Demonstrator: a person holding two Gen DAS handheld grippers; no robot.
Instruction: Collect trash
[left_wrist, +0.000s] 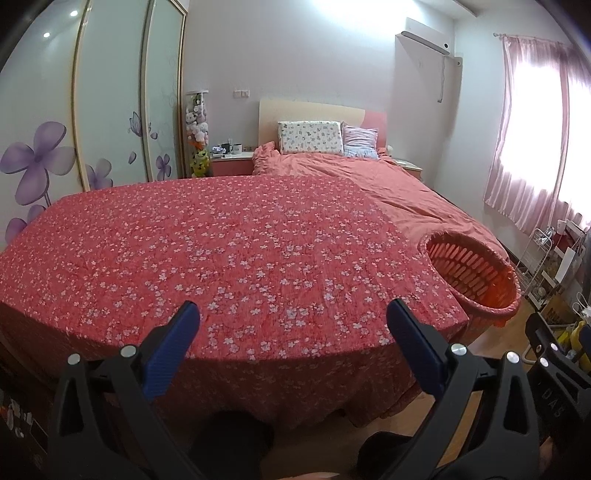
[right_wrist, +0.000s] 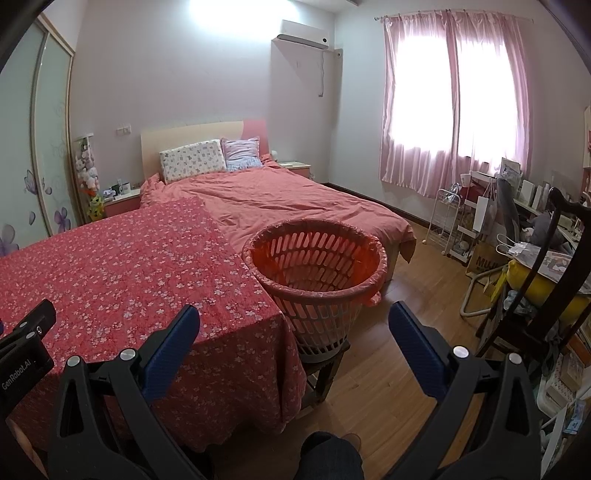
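Observation:
A slatted waste basket (right_wrist: 317, 273) lined with an orange bag stands on a small wooden stool beside the table's right corner; its inside looks bare. The same waste basket (left_wrist: 476, 273) shows at the right in the left wrist view. My left gripper (left_wrist: 293, 314) hovers open over the near edge of the table with the red flowered cloth (left_wrist: 221, 258), nothing between its blue pads. My right gripper (right_wrist: 295, 319) is open too, held in front of the basket's lower wall. No trash item shows on the cloth in either view.
Behind the table lies a bed (right_wrist: 280, 199) with a pink quilt and two pillows. A wardrobe with flower prints (left_wrist: 44, 147) lines the left wall. Chair (right_wrist: 554, 266), wire rack (right_wrist: 448, 221) and clutter crowd the right side. Wooden floor (right_wrist: 399, 373) runs between.

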